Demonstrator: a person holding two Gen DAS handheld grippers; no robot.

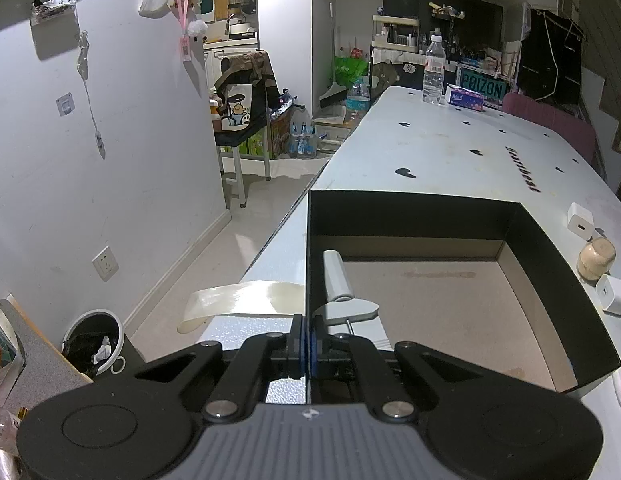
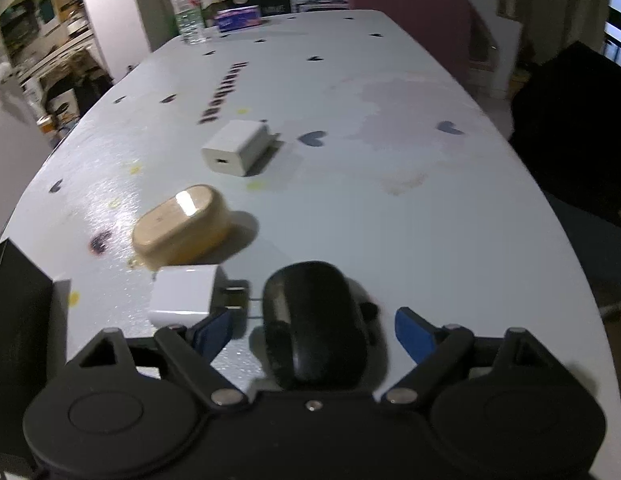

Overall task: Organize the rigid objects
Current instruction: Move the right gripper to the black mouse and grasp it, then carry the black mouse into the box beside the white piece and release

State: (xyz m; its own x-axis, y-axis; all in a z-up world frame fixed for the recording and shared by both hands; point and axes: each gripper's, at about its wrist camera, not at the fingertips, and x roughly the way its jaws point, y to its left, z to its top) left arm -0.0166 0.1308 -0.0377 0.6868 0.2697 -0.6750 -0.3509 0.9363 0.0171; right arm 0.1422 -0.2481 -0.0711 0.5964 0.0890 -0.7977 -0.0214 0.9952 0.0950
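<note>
A long white surface (image 2: 390, 208) printed with small dark hearts and a line of dark lettering carries a scatter of small items. A black open-topped box (image 1: 550, 264) sits at its near left edge, a grey tool (image 1: 342, 288) lying inside. Beside the box rest two white charger cubes (image 2: 236, 148) (image 2: 184, 294) with a rounded tan case (image 2: 180, 226) between them, and a black oval case (image 2: 314, 320) just right of the nearer cube (stains and yellow specks mark the top). At the far end stand a clear water bottle (image 1: 433, 70) and a tissue pack (image 1: 465, 98).
</note>
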